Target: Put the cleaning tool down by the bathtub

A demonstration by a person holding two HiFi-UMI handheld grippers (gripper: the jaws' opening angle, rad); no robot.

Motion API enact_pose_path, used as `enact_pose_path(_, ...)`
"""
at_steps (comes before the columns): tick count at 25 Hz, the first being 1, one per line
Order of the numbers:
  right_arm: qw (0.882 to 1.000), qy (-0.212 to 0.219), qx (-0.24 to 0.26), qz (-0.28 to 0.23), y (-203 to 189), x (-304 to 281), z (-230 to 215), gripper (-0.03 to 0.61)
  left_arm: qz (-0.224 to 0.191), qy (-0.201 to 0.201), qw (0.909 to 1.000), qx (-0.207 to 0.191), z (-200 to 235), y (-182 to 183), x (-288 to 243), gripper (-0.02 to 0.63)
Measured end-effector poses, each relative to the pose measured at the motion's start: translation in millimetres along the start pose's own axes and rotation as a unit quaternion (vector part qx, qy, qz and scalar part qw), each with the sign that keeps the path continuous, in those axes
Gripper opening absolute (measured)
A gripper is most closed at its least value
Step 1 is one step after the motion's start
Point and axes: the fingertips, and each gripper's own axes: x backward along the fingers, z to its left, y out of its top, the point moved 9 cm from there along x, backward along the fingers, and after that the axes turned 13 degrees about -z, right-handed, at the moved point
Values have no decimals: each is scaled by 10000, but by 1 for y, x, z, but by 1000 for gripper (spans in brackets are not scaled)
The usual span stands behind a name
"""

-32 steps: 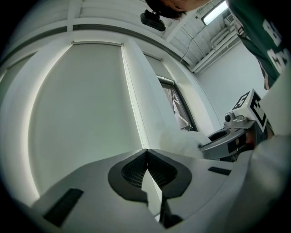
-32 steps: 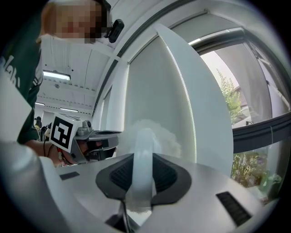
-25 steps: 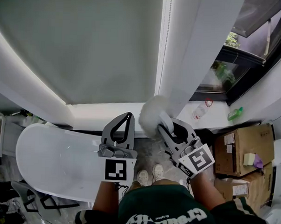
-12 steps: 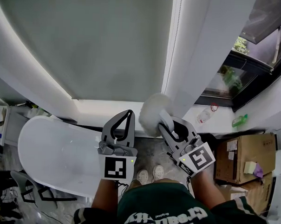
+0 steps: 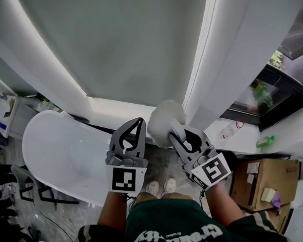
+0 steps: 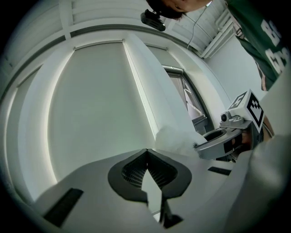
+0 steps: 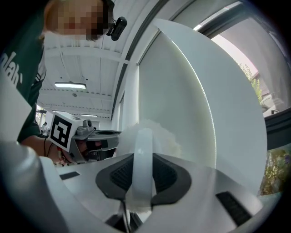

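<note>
The cleaning tool is a duster with a fluffy white head point(image 5: 163, 121) and a white handle point(image 7: 142, 154). My right gripper point(image 5: 175, 131) is shut on that handle, and the fluffy head point(image 7: 157, 135) sticks out beyond the jaws. It is held level above the floor, just right of the white bathtub point(image 5: 55, 151). My left gripper point(image 5: 135, 123) hovers over the tub's right end, shut and empty, its pads meeting at the tips point(image 6: 146, 152). The left gripper view shows the duster head point(image 6: 175, 139) and right gripper point(image 6: 225, 141) to its right.
A white curtain point(image 5: 229, 61) hangs ahead on the right, beside a pale roller blind point(image 5: 120, 41). On the window ledge stand a clear bottle point(image 5: 226, 130) and a green one point(image 5: 265, 142). Cardboard boxes point(image 5: 261, 180) are stacked at the right. A dark frame point(image 5: 33, 193) stands left of the tub.
The head view has swung left, so window, ledge and boxes slid right and the tub looms larger. My right gripper drifted slightly left with the duster. Both grips are unchanged.
</note>
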Motion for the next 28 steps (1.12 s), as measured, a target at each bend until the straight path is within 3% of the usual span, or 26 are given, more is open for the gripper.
enact_pose_path(8, 9995, 317, -82, -48, -19, -10, 1, 94, 314, 226, 9990, -214, 2, -11, 8, 9)
enact_pose_path(14, 9985, 441, -327, -37, -34, -15, 1, 94, 382, 315, 9987, -151, 2, -20, 11, 9)
enact_pose_path(28, 9989, -31, -424, 201, -86, -55, -4, 94, 374, 477, 9982, 15, 53, -74, 18, 9)
